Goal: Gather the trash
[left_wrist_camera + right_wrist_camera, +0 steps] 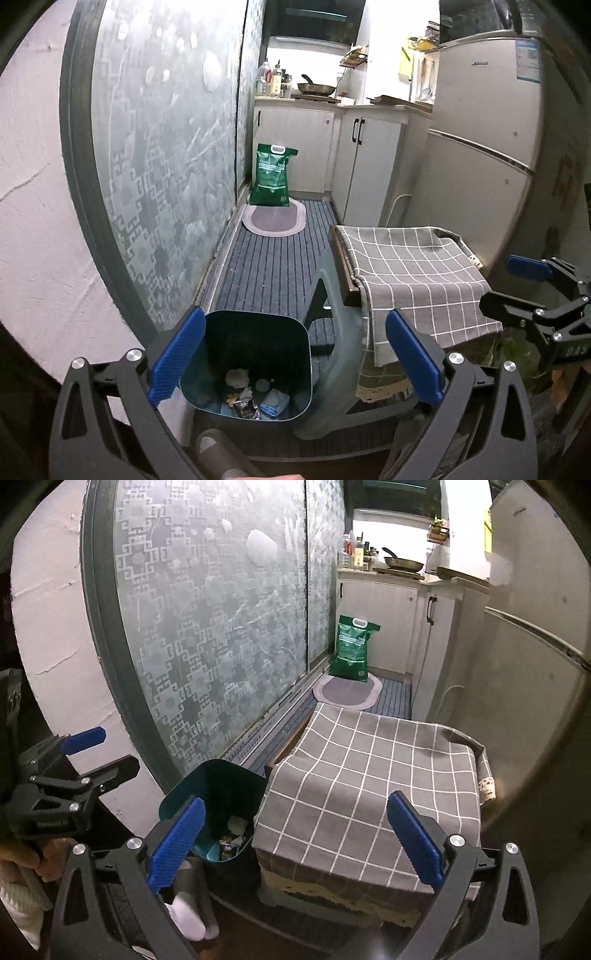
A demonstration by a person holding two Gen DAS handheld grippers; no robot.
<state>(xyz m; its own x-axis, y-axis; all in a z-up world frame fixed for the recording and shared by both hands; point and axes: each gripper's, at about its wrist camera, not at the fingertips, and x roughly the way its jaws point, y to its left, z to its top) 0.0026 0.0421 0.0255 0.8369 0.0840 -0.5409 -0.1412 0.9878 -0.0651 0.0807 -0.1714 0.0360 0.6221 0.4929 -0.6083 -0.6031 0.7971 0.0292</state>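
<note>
Left tool (295, 354) agape over trash bin (251, 332) (wrappers inside), right tool (295, 834) agape

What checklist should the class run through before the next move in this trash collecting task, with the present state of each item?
1. Left gripper open and holding nothing: ok.
2. Right gripper open and holding nothing: ok.
3. Bin open at the top, with no lid in the way: ok.
4. Earlier trash lies at the bottom of the bin, with room above it: ok.
5. More trash in sight to pick up: not ok; the checked cloth on the stool shows none on top.
6. Floor behind the stool free of trash: cannot tell, as the cloth hides it.
</note>
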